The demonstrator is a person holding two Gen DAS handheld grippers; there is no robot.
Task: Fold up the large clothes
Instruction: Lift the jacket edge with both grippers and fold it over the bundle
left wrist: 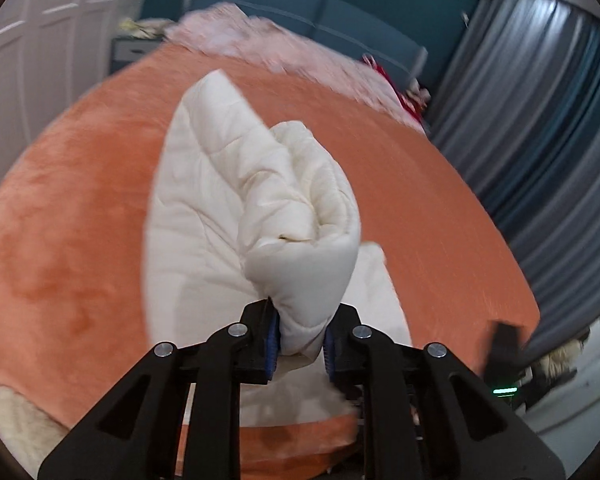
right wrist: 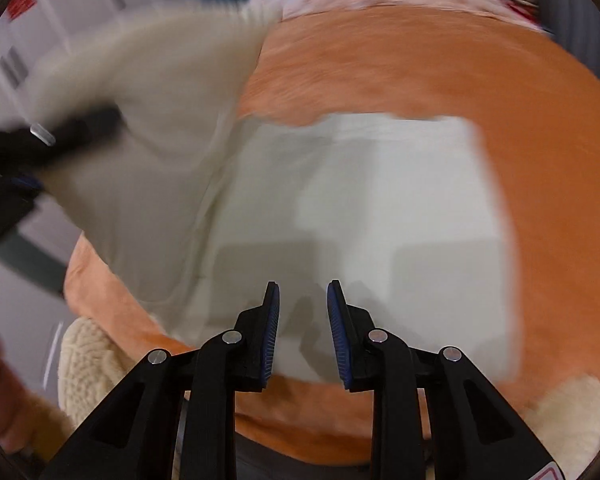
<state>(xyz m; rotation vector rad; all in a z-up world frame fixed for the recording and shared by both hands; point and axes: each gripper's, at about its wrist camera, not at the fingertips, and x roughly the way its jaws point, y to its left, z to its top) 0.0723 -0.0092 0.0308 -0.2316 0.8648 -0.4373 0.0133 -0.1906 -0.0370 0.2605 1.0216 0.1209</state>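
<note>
A cream quilted garment point(left wrist: 204, 184) lies on the orange bed cover point(left wrist: 68, 208). My left gripper point(left wrist: 300, 340) is shut on a bunched fold of it and holds that part lifted above the rest. In the right wrist view the garment point(right wrist: 360, 208) lies mostly flat, with its left part point(right wrist: 148, 92) raised and blurred. The left gripper point(right wrist: 32, 160) shows there at the left edge, holding the raised part. My right gripper point(right wrist: 303, 320) is open and empty, just above the garment's near edge.
Pink bedding point(left wrist: 260, 44) lies at the head of the bed, before a blue headboard point(left wrist: 320, 8). Grey curtains point(left wrist: 540, 120) hang at the right, white wardrobe doors point(left wrist: 40, 20) at the left. A cream fleece item point(right wrist: 88, 364) sits at the bed's near edge.
</note>
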